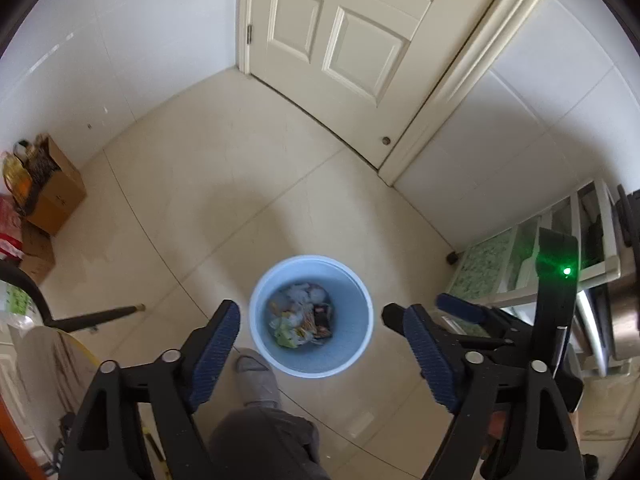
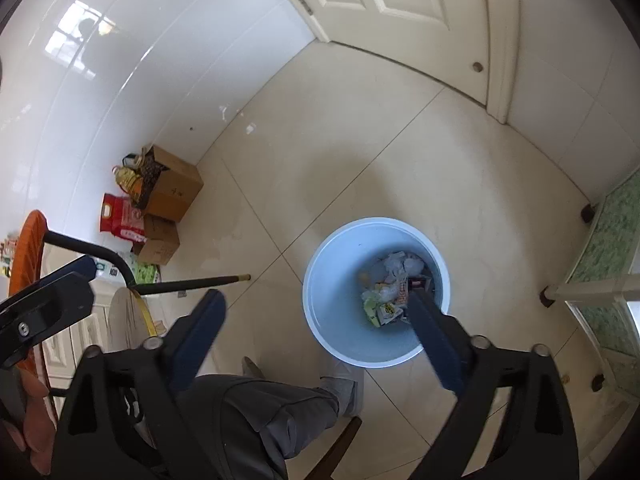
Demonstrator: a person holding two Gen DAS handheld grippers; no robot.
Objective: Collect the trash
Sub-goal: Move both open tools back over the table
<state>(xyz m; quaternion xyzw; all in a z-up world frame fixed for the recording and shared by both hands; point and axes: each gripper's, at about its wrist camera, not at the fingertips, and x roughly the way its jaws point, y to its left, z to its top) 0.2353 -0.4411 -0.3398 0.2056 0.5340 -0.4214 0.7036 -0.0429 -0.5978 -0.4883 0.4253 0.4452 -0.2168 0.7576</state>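
Observation:
A light blue waste bin [image 1: 352, 360] stands on the tiled floor, with crumpled paper and wrappers [image 1: 302, 316] at its bottom. My left gripper [image 1: 316, 320] is open and empty, held above the bin. In the right wrist view the bin [image 2: 328, 312] sits right of centre with the same trash [image 2: 390, 292] inside. My right gripper [image 2: 316, 300] is open and empty above it, its right finger [image 2: 432, 336] over the bin's mouth. The right gripper also shows at the right of the left wrist view [image 1: 456, 308].
A cream panelled door [image 1: 340, 40] is shut at the back. Cardboard boxes and bags [image 2: 160, 196] stand by the left wall. A chair with black legs [image 2: 192, 284] is at left, a white shelf unit [image 1: 540, 248] at right. My leg and socked foot [image 1: 256, 376] are beside the bin.

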